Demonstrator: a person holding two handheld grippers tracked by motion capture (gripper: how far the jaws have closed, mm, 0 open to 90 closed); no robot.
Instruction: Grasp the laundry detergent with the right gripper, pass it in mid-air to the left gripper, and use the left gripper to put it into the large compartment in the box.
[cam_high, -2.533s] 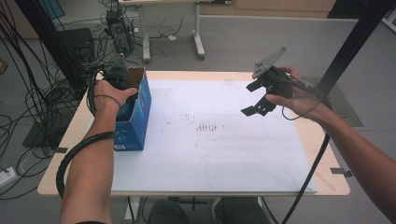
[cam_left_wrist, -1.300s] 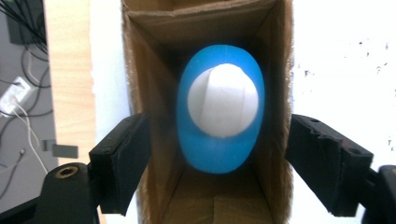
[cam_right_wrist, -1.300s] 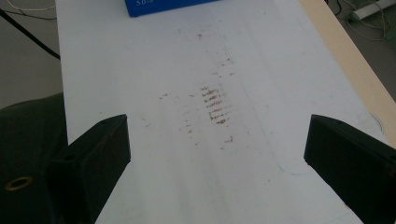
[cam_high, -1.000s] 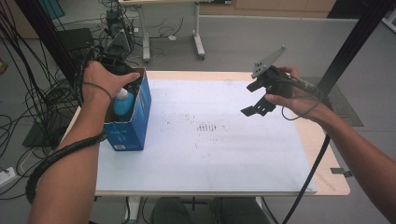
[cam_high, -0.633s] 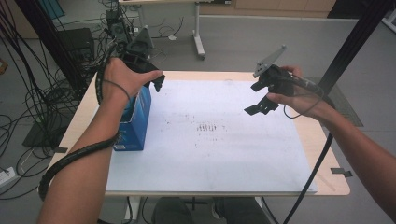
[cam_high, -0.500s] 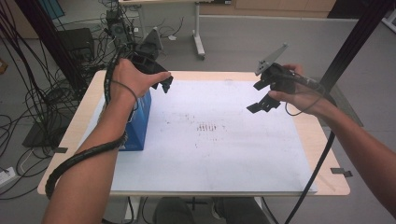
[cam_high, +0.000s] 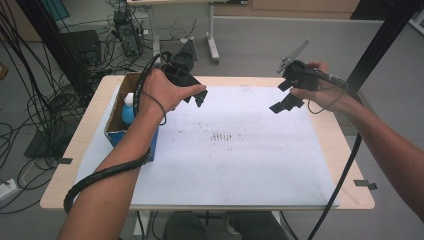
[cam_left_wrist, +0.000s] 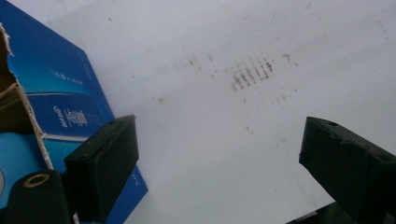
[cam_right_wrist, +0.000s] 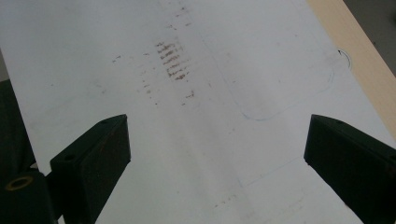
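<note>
Left hand-held gripper (cam_high: 198, 96): jaws just opened, empty, over white sheet (cam_high: 225, 150). Right hand-held gripper (cam_high: 285, 100): open, empty. Bottle (cam_high: 128, 110): upright in blue box (cam_high: 131, 131) (desk's left edge).

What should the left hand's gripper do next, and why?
Probably draw back toward the person and rest. The left gripper has just been opening, with nothing between its jaws, over the white sheet. The bottle already stands in the blue box, so that step looks finished.
</note>
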